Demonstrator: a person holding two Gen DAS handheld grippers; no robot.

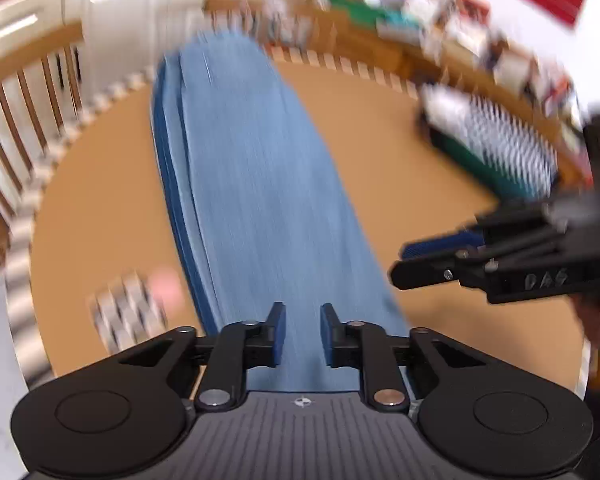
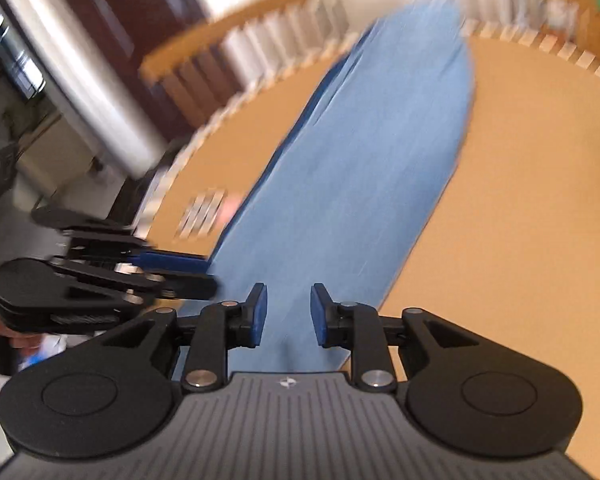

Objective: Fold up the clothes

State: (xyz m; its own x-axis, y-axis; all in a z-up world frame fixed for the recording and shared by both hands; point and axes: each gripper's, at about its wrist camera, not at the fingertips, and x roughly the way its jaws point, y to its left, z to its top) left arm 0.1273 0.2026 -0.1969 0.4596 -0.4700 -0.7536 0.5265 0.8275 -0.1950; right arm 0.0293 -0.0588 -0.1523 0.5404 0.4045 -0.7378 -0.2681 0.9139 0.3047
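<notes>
- Your left gripper has its jaws apart, with nothing between them, above the near end of the blue garment.
- Your right gripper is also apart and empty.
- The garment lies long and narrow across the round tan table, which has a striped edge.
- A wooden railing and a cluttered shelf stand behind; both views are blurred.
</notes>
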